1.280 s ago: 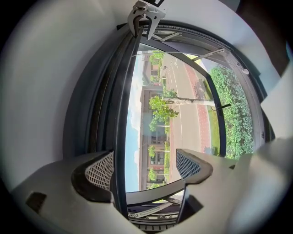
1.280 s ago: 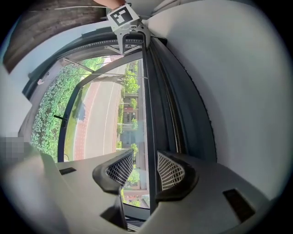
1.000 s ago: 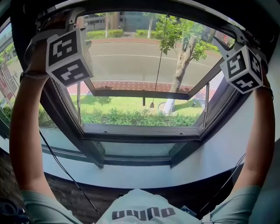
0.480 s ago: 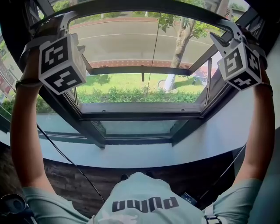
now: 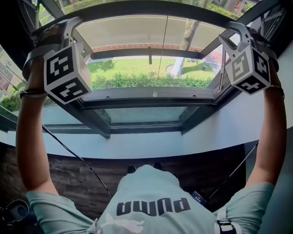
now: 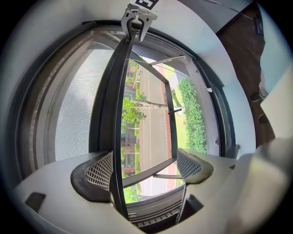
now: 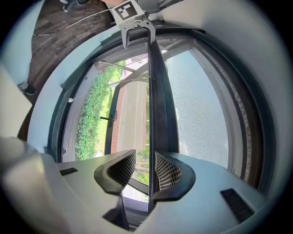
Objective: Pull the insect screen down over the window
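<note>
The insect screen's dark bottom bar (image 5: 151,7) arcs across the top of the head view, between my two raised grippers. My left gripper (image 5: 62,28) is hooked over its left end. In the left gripper view the bar (image 6: 116,114) lies against the left pad, with the jaws of that gripper (image 6: 145,168) wide apart. My right gripper (image 5: 240,29) is at the bar's right end. Its jaws (image 7: 145,167) are closing with the bar (image 7: 155,100) between them, against the right pad, with a gap to the left pad. Grey mesh (image 7: 201,105) hangs behind the bar.
The window's dark sash (image 5: 151,52) is swung open outward over grass and a road. A thin cord (image 5: 160,59) hangs down its middle. A white sill (image 5: 151,146) runs below, and a black cable (image 5: 73,153) trails down at the left.
Both grippers and the bar have come down against the window frame, and the head view has tipped lower. The sill and my shirt show more.
</note>
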Available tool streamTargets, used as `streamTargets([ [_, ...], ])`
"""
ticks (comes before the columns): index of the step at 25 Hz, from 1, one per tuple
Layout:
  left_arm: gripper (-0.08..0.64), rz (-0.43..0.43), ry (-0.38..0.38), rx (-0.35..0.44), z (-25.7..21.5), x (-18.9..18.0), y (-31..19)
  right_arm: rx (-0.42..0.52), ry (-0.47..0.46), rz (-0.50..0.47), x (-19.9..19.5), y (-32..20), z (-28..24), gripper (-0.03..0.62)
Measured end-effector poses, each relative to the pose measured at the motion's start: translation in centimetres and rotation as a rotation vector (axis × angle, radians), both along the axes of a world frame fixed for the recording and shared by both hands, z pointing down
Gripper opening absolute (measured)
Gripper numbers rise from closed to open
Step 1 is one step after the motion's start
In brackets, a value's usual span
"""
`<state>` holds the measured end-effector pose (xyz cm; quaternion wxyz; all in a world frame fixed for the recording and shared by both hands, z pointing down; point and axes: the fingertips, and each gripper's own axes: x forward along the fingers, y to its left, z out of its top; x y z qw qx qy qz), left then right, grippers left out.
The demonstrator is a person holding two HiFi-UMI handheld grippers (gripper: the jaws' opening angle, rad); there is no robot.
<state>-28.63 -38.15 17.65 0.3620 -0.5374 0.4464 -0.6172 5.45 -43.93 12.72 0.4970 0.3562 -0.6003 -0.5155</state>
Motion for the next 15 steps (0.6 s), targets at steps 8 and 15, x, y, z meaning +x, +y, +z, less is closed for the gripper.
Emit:
streamTargets([
  [8,0.423,0.001,0.015,-0.071,5.3,0.4,0.1,-0.073,0.019,0.006,0.3,-0.3,5.3,0.135],
  [15,0.423,0.009,0.016,-0.095,8.1,0.6,0.5,-0.103,0.025,0.009,0.6,0.0,8.0,0.135],
])
